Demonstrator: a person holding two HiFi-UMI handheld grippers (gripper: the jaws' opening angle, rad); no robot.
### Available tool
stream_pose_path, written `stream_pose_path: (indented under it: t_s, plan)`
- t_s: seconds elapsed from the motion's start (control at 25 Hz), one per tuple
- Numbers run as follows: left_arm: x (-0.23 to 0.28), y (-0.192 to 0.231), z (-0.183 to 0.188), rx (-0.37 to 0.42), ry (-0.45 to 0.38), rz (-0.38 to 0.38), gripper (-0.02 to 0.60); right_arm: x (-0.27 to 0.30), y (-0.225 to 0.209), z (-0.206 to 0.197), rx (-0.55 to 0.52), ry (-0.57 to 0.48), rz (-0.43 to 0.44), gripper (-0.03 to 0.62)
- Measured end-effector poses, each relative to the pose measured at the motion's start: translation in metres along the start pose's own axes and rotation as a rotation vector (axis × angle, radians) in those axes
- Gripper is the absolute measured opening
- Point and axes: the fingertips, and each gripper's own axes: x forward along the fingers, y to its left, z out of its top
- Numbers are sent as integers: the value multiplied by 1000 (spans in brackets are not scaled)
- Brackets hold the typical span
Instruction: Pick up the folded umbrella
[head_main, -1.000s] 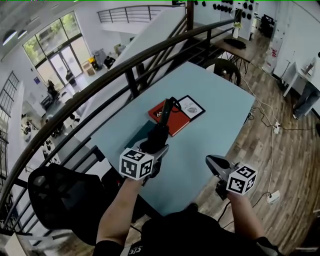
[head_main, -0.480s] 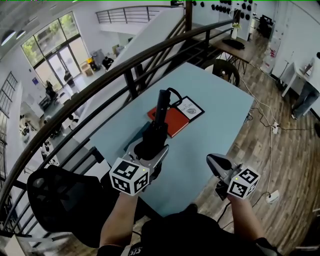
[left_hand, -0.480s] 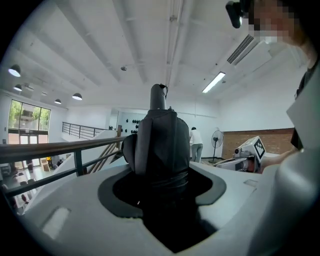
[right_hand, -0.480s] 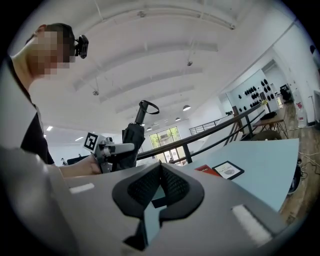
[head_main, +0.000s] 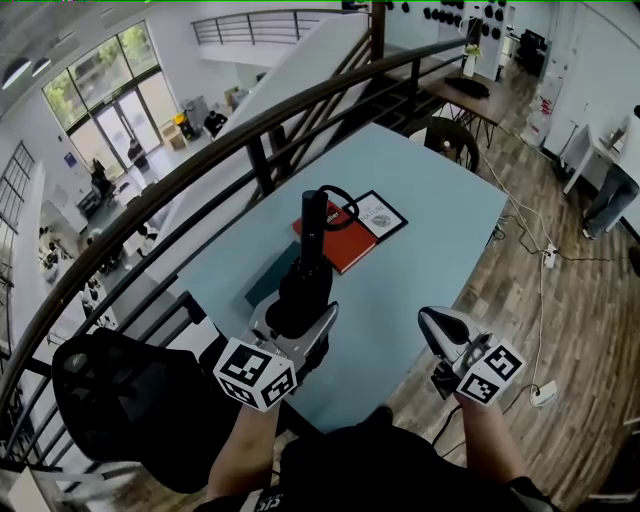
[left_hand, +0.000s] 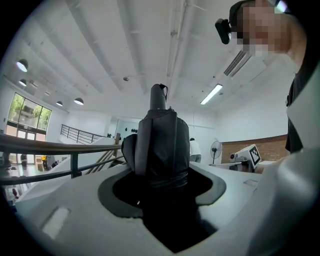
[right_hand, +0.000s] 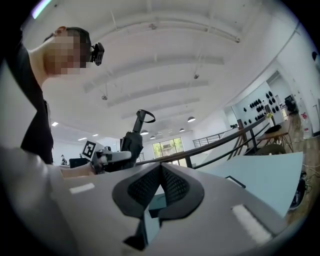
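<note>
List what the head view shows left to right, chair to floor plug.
chair → left gripper, jaws shut on the umbrella → booklet → right gripper → white plug on the floor. Red book left out: it overlaps the umbrella.

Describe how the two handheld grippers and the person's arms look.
The left gripper and right gripper each have a light grey body, black jaw pads and a white cube with black square markers. Forearms are bare; the top is black.
</note>
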Motion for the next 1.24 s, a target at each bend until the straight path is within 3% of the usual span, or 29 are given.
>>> stream_pose_path:
  t_s: [0.4, 1.24]
  plan:
    - [3, 4, -9, -7, 38, 31, 261, -2, 5, 7, -57, -2, 8, -2]
    - [-9, 2, -12, 8, 58, 28, 261, -4, 13, 3, -39, 3, -15, -2]
